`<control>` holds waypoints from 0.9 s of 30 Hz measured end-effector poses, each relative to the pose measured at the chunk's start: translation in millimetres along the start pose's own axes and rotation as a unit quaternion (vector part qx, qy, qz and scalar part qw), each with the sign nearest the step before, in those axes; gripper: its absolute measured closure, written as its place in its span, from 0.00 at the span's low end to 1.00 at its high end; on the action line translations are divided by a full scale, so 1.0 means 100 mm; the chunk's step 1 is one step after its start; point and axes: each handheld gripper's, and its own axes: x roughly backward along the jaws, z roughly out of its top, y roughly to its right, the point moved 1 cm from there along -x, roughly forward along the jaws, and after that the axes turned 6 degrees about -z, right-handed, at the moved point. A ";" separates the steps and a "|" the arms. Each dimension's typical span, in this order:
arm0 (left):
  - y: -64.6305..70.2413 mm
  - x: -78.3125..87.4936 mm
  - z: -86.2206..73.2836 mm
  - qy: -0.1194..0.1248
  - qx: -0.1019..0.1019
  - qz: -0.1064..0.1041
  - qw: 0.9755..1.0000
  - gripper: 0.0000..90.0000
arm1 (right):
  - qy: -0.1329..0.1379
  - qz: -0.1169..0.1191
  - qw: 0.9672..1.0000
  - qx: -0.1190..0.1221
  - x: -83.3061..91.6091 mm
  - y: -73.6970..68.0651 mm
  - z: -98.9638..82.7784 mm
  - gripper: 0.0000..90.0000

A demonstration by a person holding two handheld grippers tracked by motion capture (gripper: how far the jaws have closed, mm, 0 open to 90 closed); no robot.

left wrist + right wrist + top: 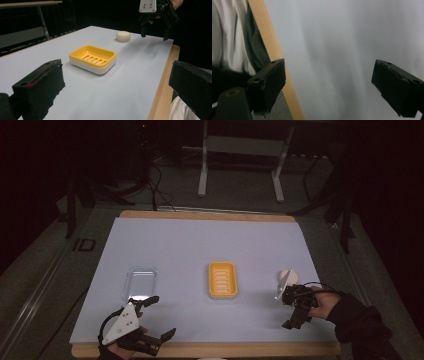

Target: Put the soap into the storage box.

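Right gripper [296, 312] fingers wide, empty, near round soap bar [123, 36] for pickup; yellow soap dish [222, 280] mid-desk; left gripper [150, 320] wide, idle

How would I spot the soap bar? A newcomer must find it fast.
Start at the pale sheet on the table, with the yellow soap dish near its middle. Look toward the right edge, just beyond the right tool. The soap bar is a small, round, off-white puck lying flat, unlike the clear lid at left.
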 end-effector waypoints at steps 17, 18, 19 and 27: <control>0.00 -0.01 0.00 -0.001 0.001 -0.002 1.000 0.00 | 0.001 0.004 1.000 -0.010 0.08 0.25 -0.32 0.14; 0.00 -0.01 0.00 -0.001 0.001 -0.002 1.000 0.00 | -0.009 0.008 1.000 -0.021 0.07 0.27 -0.33 0.14; 0.00 -0.01 0.00 0.000 0.001 -0.003 1.000 0.00 | -0.018 0.015 0.999 -0.030 0.06 0.29 -0.35 0.14; 0.00 -0.01 0.00 0.000 0.003 -0.005 1.000 0.00 | -0.037 -0.007 0.997 -0.062 0.00 0.45 -0.50 0.16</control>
